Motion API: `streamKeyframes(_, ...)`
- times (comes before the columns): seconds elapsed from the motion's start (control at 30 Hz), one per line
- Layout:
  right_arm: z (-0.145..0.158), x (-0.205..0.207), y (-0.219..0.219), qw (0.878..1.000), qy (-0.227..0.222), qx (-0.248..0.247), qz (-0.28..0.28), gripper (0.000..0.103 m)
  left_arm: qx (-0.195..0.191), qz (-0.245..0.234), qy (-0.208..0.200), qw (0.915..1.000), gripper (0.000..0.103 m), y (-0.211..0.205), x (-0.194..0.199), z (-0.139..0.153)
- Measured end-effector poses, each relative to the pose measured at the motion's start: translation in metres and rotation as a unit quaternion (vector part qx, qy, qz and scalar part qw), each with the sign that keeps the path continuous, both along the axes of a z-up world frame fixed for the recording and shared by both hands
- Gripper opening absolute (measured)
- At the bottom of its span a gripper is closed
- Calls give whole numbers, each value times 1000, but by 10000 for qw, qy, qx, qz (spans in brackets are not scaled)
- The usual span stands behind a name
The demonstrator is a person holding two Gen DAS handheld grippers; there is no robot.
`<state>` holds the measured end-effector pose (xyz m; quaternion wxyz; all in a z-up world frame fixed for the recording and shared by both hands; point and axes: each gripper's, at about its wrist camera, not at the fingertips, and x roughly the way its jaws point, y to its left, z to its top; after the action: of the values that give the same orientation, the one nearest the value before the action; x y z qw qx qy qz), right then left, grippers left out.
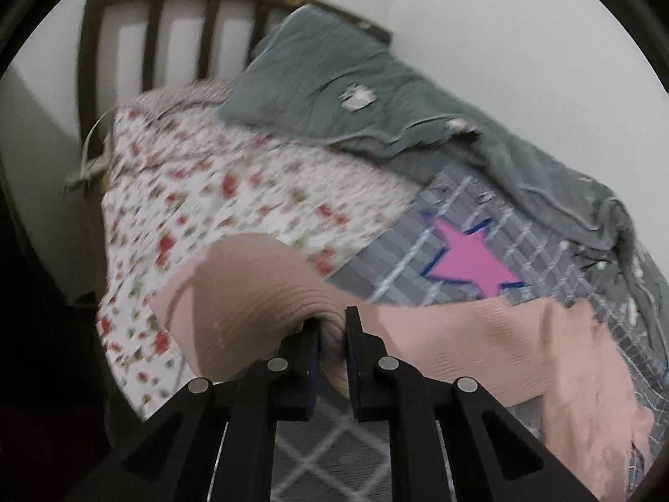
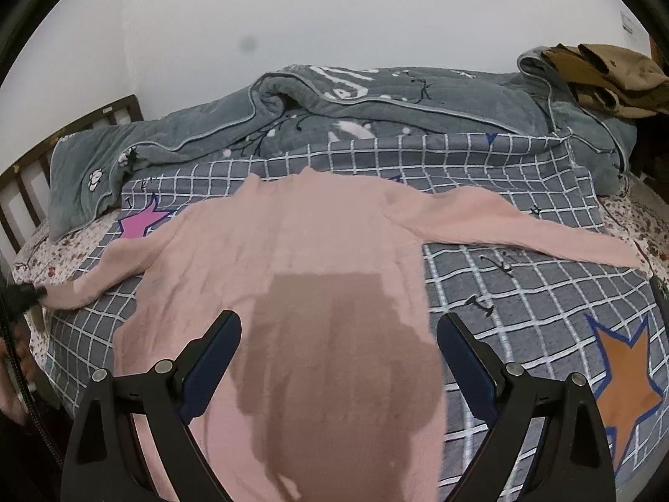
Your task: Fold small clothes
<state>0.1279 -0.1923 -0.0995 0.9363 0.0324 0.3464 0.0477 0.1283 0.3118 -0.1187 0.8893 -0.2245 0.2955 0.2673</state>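
A pink knitted sweater lies flat on the grey checked blanket, both sleeves spread out to the sides. In the left wrist view my left gripper is shut on a bunched bit of the left sleeve, which is lifted and folds over the fingertips. The right wrist view shows the same gripper as a dark shape at the sleeve's end, far left. My right gripper hovers open over the sweater's lower body, its fingers wide apart with nothing between them. The right sleeve lies stretched out to the right.
A rumpled grey quilt runs along the wall side of the bed. A floral sheet covers the mattress beneath the blanket. A dark wooden headboard stands at the left end. Brown clothes are piled at the far right.
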Motion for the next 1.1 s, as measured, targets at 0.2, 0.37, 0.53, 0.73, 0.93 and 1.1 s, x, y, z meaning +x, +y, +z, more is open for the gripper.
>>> streamKeyframes(0.2,-1,4,-28,9999,-51,-142,31,93,330,-547,-220,9977,11,-55,37,39)
streamKeyframes(0.37,-6,10,-58,9998,-35,-198,76,93,535,-1239,-343,9903,11,-131,81,65)
streamKeyframes(0.53,-5,16,-85,9991,-92,-416,54,93,712,-2082,-430,9745,11,-232,123,81)
streamKeyframes(0.73,-18,17,-126,9994,65,-287,-161,93,728,-3062,-250,9489,11,-349,159,55)
streamKeyframes(0.93,-35,12,-154,9984,220,-233,-465,92,767,-3753,436,9227,11,-436,179,-3)
streamKeyframes(1.1,-46,17,-160,9977,357,-274,-507,92,870,-4000,1007,9068,25,-453,188,-30)
